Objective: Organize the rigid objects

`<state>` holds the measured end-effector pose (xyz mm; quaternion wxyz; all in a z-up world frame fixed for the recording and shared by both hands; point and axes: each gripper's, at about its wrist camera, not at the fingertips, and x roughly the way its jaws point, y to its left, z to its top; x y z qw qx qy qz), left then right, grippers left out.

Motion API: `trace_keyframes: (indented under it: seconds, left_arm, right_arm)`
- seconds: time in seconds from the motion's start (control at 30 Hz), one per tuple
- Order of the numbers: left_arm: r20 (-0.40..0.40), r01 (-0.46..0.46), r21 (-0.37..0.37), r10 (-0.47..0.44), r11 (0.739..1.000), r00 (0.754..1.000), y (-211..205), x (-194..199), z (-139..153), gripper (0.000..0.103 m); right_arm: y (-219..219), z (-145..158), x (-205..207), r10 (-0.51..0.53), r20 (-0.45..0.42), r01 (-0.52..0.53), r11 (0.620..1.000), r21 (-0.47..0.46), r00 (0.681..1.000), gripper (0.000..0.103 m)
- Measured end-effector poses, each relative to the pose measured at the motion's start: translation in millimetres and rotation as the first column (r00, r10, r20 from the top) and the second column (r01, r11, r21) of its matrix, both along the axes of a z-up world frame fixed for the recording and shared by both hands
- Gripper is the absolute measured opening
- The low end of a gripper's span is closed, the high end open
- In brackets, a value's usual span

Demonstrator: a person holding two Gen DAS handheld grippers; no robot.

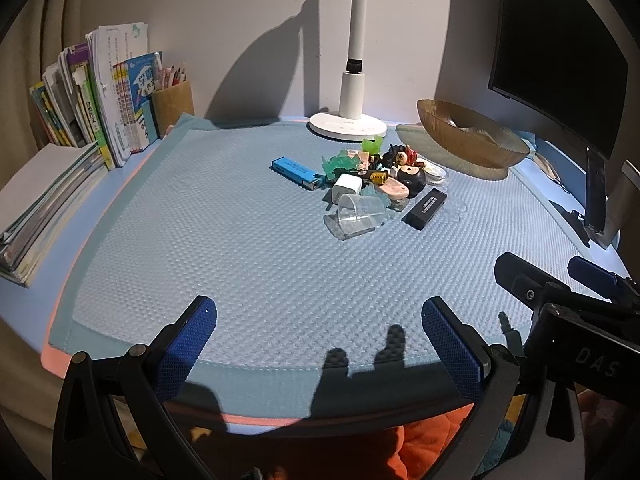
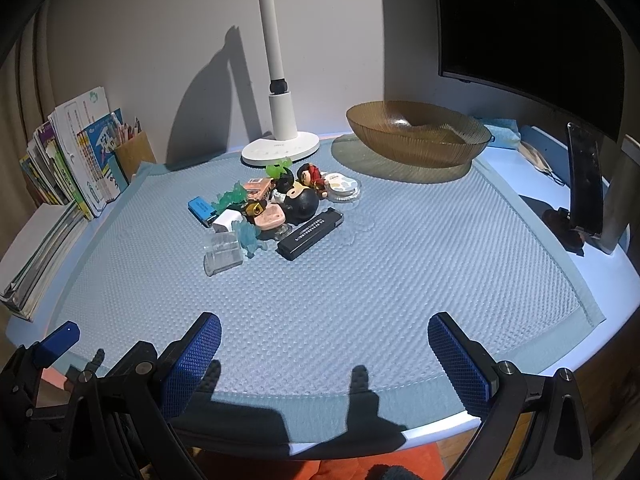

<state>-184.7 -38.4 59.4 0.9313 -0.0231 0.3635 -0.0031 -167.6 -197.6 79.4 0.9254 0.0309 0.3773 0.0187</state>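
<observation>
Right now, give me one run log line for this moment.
left claw: open, empty | right claw: open, empty | trinket pile: untouched on mat | amber glass bowl: empty

Left tongs (image 1: 319, 344) spread wide and empty, right tongs (image 2: 325, 354) likewise spread, empty, side by side

The surface (image 2: 520, 152) is covered by a pale blue mat (image 2: 360, 280), seen as soft and matt with a raised dimpled weave. Ahead of the right tool (image 2: 324, 360), whose fingers (image 2: 460, 360) are faced with rough blue knurled pads on matt black plastic, a ribbed, glossy amber bowl (image 2: 416, 136) of translucent glass or plastic is shown. A clear plastic cup (image 1: 358, 214), a matt black stick (image 1: 425, 209) and a glossy blue lighter (image 1: 294, 171) are seen ahead of the left tool (image 1: 318, 340). The lamp (image 2: 280, 120) is finished in smooth white plastic. Paper books (image 1: 100, 100) are stacked far left.
</observation>
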Motion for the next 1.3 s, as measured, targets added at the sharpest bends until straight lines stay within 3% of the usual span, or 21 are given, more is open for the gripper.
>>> trace_keyframes:
  seconds: [1.3]
  left_arm:
    - [-0.017, 0.013, -0.008, -0.013, 1.0, 1.0, -2.9, 1.6, -9.6, 0.102]
  right_arm:
    - [-0.4, -9.1, 5.3, 0.005, -0.028, -0.005, 1.0, 0.009, 1.0, 0.103]
